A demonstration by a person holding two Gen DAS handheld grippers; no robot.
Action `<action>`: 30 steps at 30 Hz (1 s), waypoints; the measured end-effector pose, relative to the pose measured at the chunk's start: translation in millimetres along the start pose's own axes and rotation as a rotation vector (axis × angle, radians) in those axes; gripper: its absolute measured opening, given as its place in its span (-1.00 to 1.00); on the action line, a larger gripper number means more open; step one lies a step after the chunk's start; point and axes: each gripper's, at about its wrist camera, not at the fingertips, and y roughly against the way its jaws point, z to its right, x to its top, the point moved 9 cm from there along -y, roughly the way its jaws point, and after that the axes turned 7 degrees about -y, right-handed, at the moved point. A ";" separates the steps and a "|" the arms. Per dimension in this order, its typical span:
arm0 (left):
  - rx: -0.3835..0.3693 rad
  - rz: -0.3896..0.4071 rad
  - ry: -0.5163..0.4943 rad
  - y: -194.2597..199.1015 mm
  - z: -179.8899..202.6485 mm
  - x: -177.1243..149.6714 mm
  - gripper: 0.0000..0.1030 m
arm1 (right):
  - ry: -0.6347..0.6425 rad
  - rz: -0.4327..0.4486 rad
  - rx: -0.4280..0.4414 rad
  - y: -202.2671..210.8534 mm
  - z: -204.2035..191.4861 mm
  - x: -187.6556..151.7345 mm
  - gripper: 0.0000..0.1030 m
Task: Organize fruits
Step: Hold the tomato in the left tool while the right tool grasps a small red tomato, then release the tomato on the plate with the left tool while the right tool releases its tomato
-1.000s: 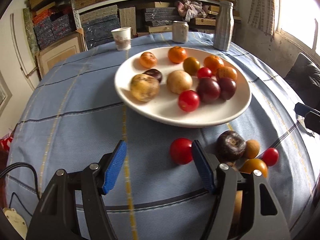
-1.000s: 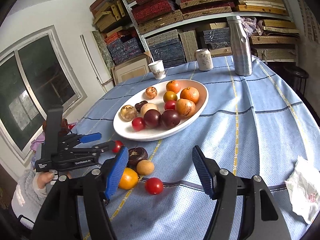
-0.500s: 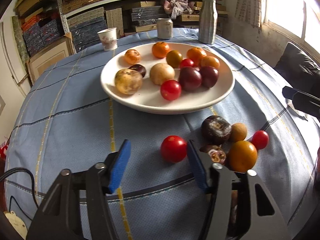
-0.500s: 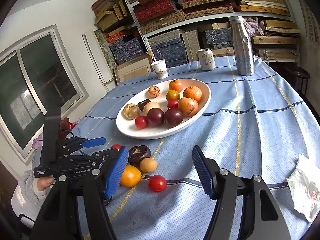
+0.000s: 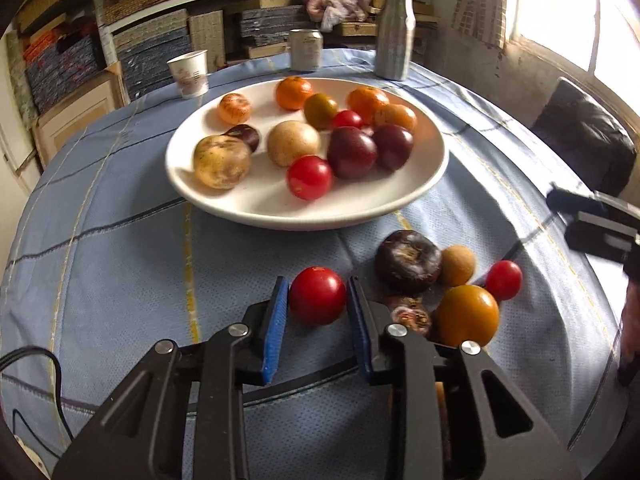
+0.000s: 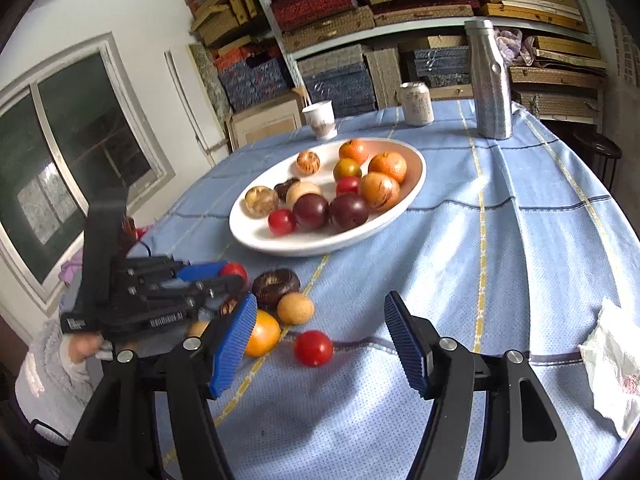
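Observation:
A white plate [image 5: 280, 216] with several fruits sits mid-table. In front of it, on the blue cloth, lies a red tomato [image 5: 317, 295], and my left gripper [image 5: 317, 284] is shut on it, a blue pad pressing each side. To its right lie a dark brown fruit [image 5: 408, 260], a tan fruit [image 5: 457, 266], a small red tomato [image 5: 503, 280], a yellow-orange fruit [image 5: 467, 314] and a cut dark fruit [image 5: 410, 314]. My right gripper [image 6: 320, 300] hovers open above the cloth, just behind the small red tomato [image 6: 313, 348]. Its view shows the left gripper [image 6: 224, 276] around the tomato [image 6: 235, 270].
A paper cup [image 5: 189, 73], a can [image 5: 306, 49] and a metal bottle [image 5: 394, 30] stand behind the plate. A crumpled tissue [image 6: 612, 364] lies at the table's right edge. Shelves of boxes back the table, and a dark chair [image 5: 584, 136] stands right. A person's sleeve [image 6: 52, 360] shows at left.
My left gripper has moved forward around the red tomato and its jaws have closed from wide apart onto it. The right gripper has stayed nearly still and open.

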 end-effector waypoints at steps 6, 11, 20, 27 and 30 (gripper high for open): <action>0.023 0.038 0.048 11.7 -16.4 -1.3 -0.44 | 0.100 -0.110 -0.053 -19.0 -10.4 -22.4 -0.10; 0.027 0.050 0.041 15.5 -15.4 -0.8 -0.44 | 0.131 -0.184 -0.066 -35.0 -13.4 -33.1 -0.36; 0.034 0.080 0.045 27.0 -18.6 9.6 -0.44 | 0.099 -0.178 -0.027 -34.0 -12.2 -26.6 -0.51; 0.071 0.115 0.067 38.9 -40.6 57.7 -0.44 | 0.150 -0.047 -0.070 -14.9 -21.0 43.8 -0.51; 0.079 0.110 0.094 24.7 -45.7 78.2 -0.44 | 0.172 -0.046 -0.083 -36.1 -25.6 64.4 -0.51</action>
